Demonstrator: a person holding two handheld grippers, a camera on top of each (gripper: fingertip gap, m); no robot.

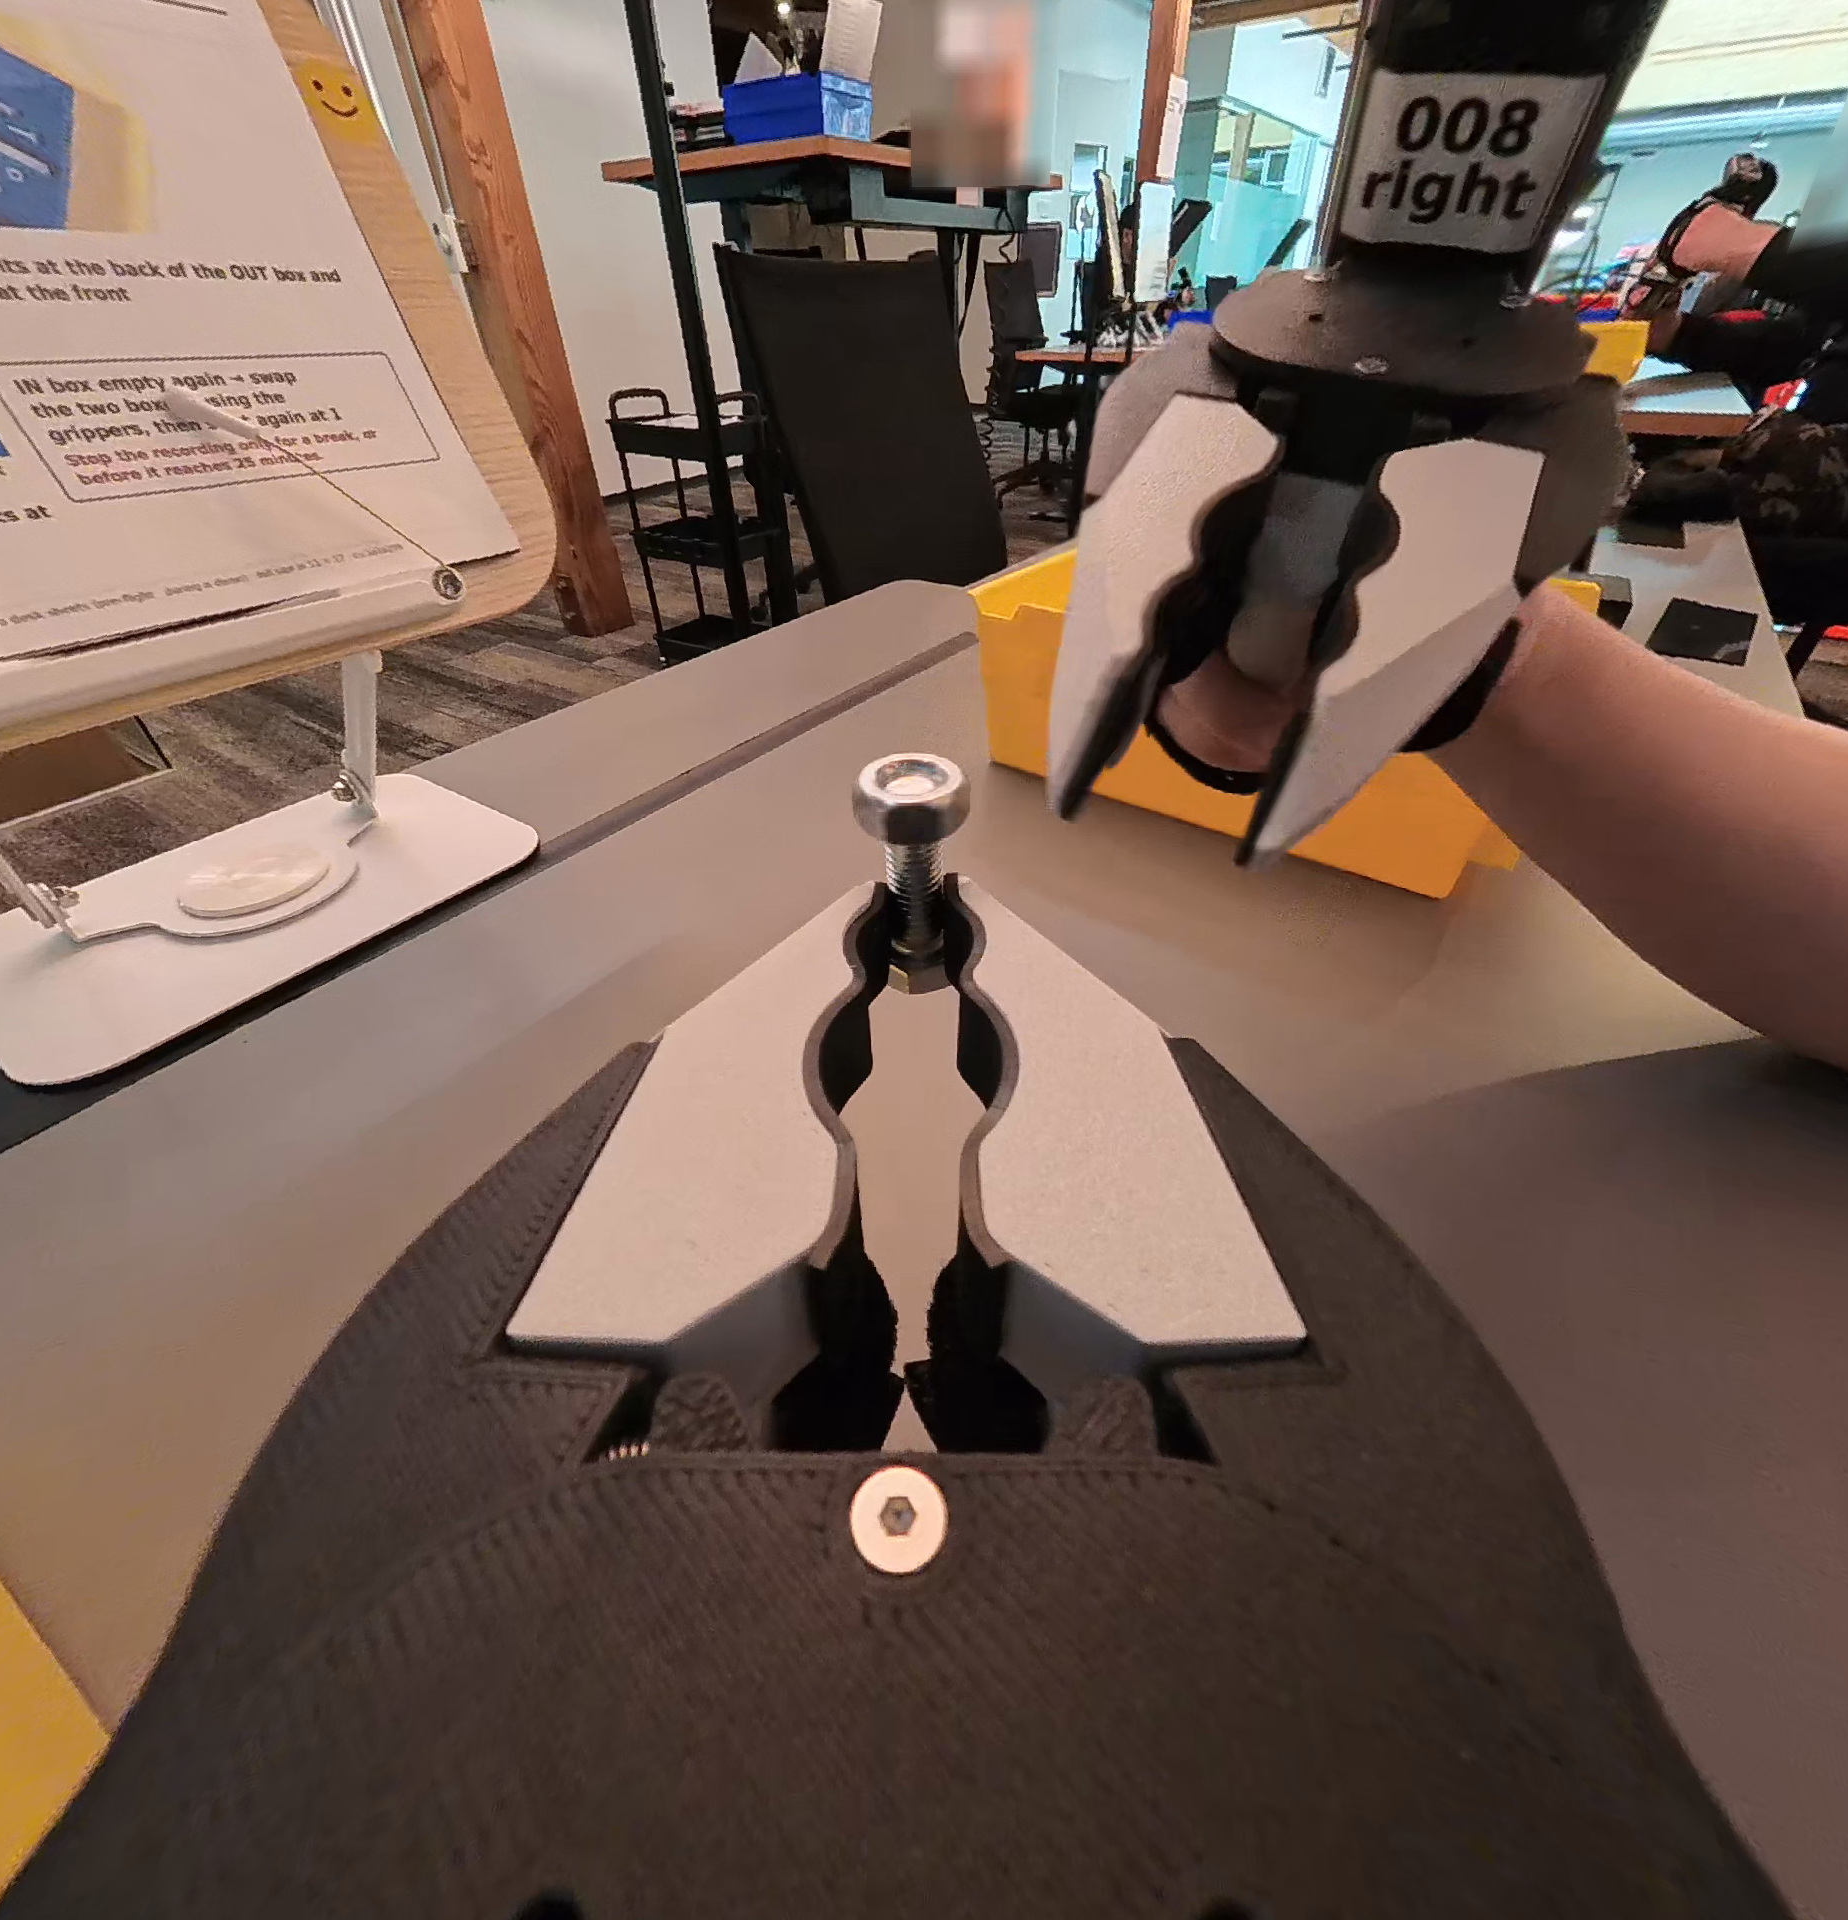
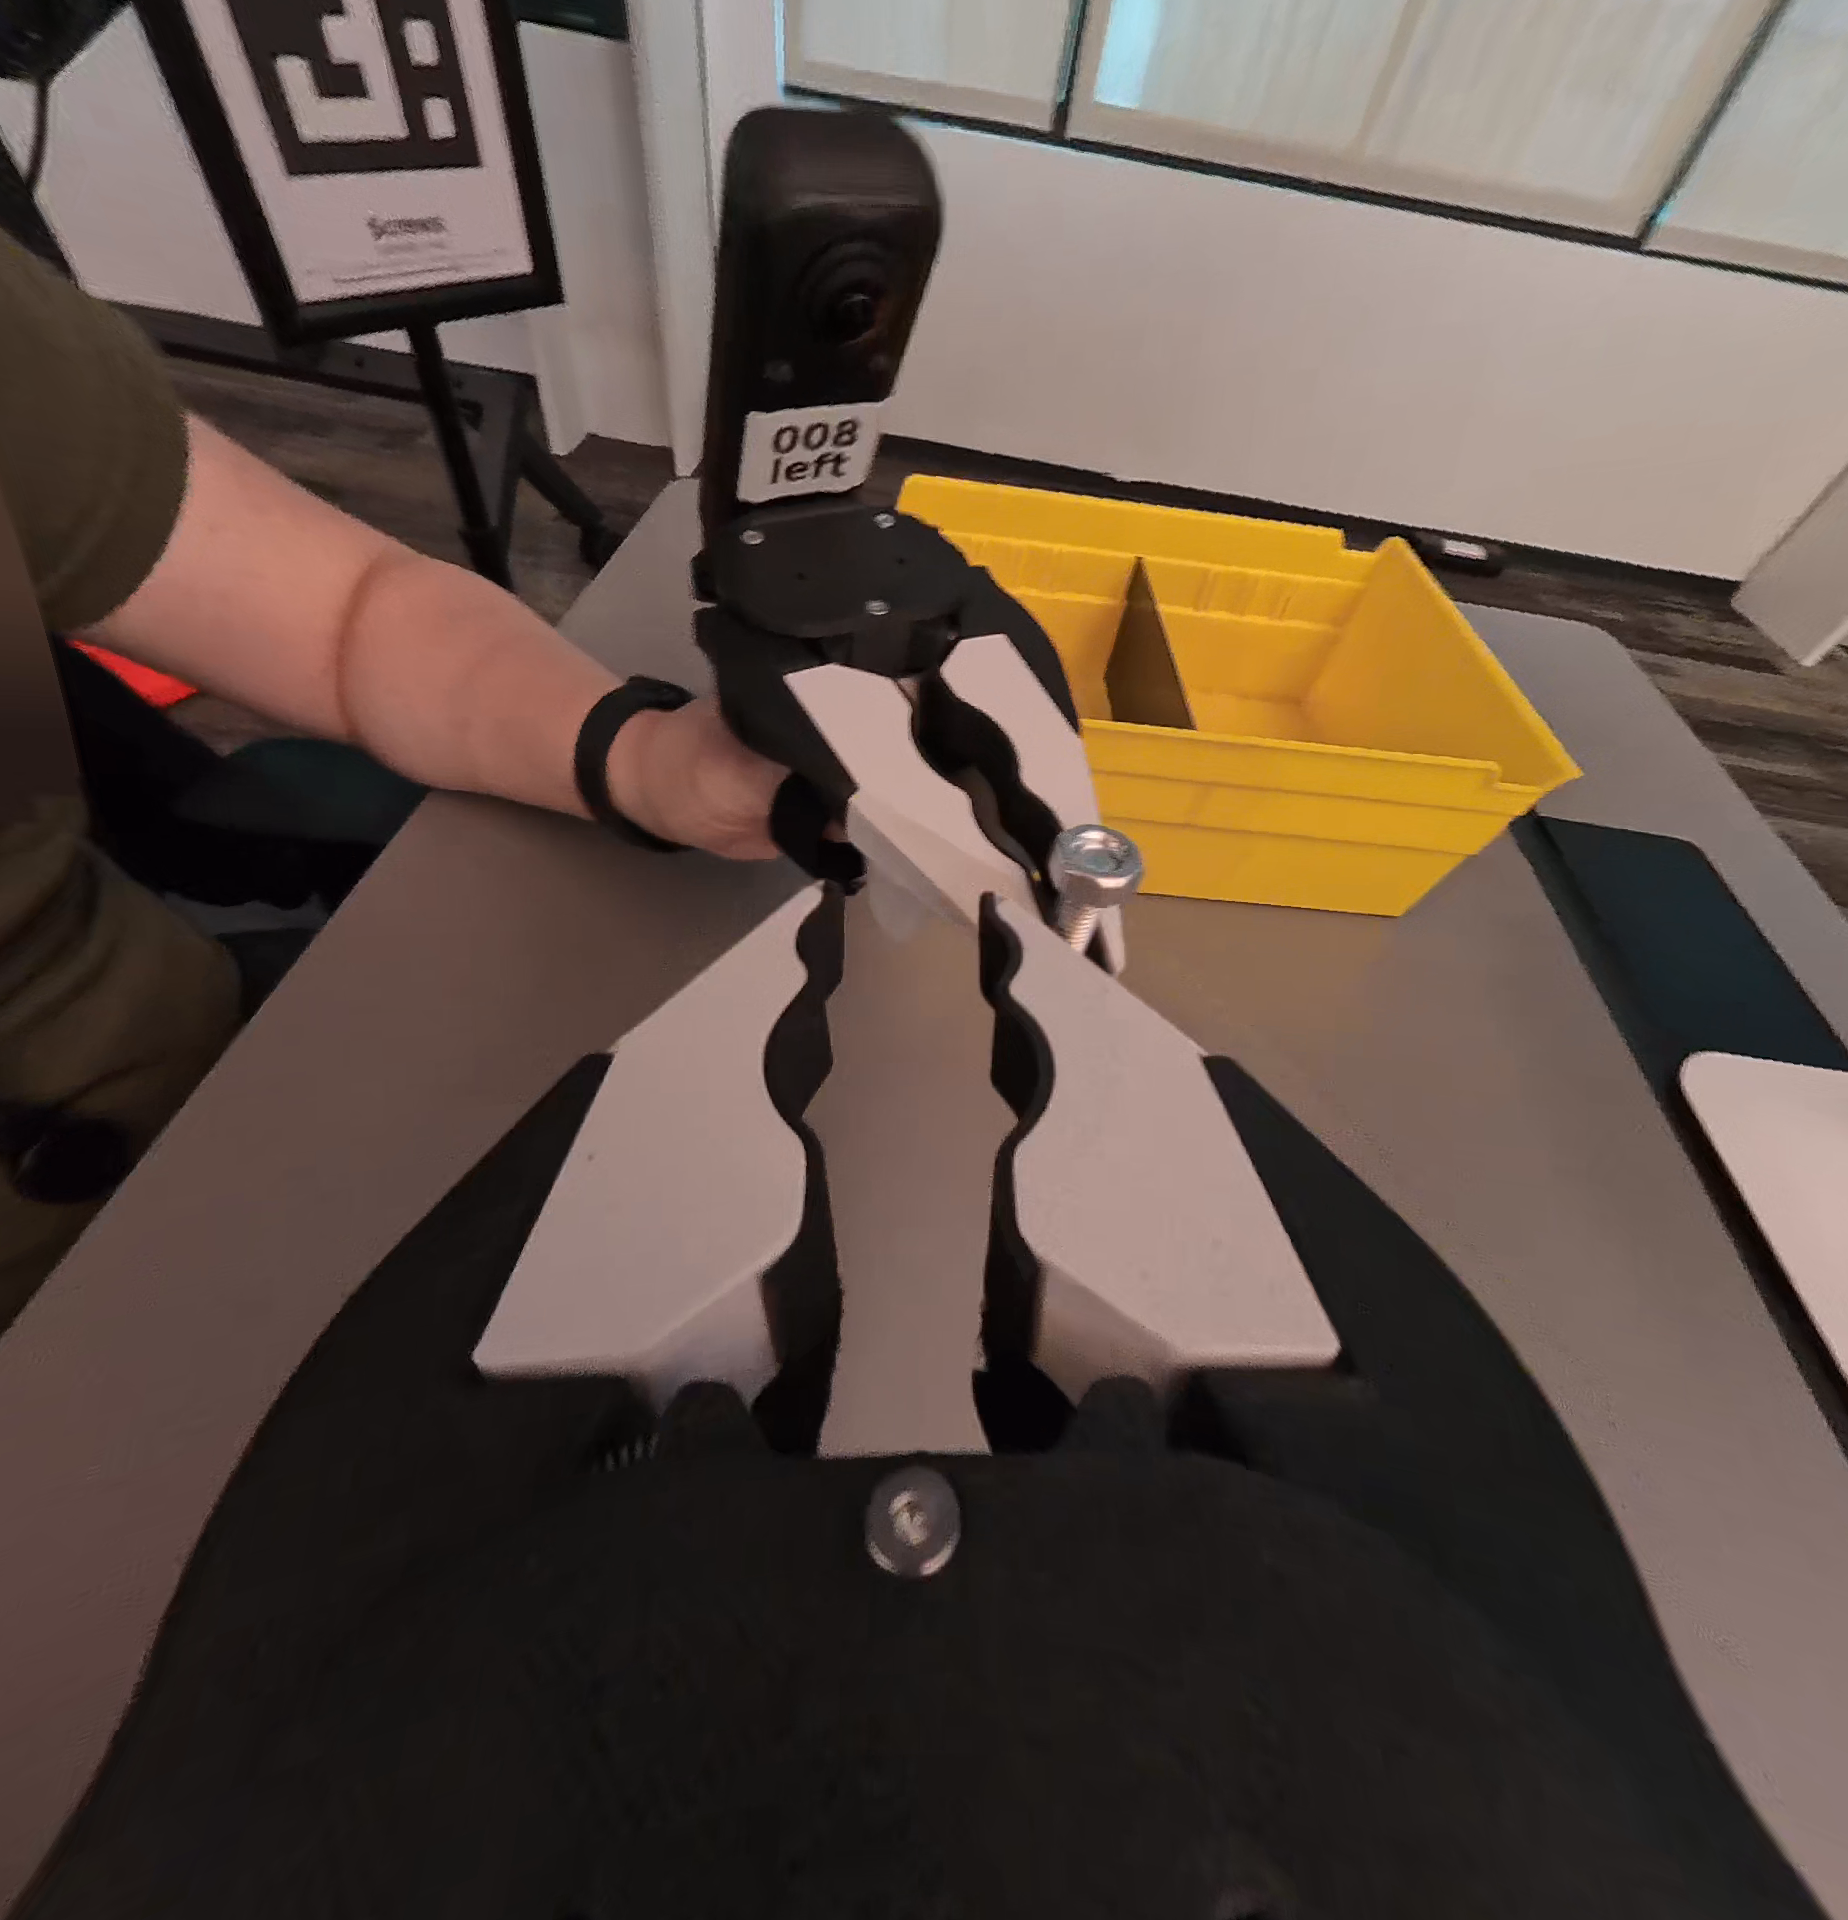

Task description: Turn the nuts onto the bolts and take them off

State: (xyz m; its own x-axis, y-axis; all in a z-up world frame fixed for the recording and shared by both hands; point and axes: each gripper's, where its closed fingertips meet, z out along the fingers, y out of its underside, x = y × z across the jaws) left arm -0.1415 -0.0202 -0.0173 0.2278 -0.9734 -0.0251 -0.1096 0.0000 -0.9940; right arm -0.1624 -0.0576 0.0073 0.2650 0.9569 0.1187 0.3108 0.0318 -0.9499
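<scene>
Left wrist view: mounted low behind its own jaws, facing across the grey table (image 1: 1522,1299), close to the upright bolt (image 1: 909,831), toward the open office beyond. Right wrist view: likewise behind its jaws, looking down steeply, near the same bolt (image 2: 1091,883), facing a white wall. Shared by both: bolt, table top, each other's gripper.

Open office w/ dark patterned carpet (image 1: 546,665) and a wood post (image 1: 504,312) by the white wall. Black mesh chair (image 1: 858,416) beside a black rolling cart (image 1: 691,499); standing desk (image 1: 795,171) behind w/ a blue box on top. Grey tabletop (image 2: 1419,1091) in front. Opposite side: white wall (image 2: 1315,343) under frosted glass panels (image 2: 1367,94), wood-look floor (image 2: 1782,707), bright even light.
</scene>
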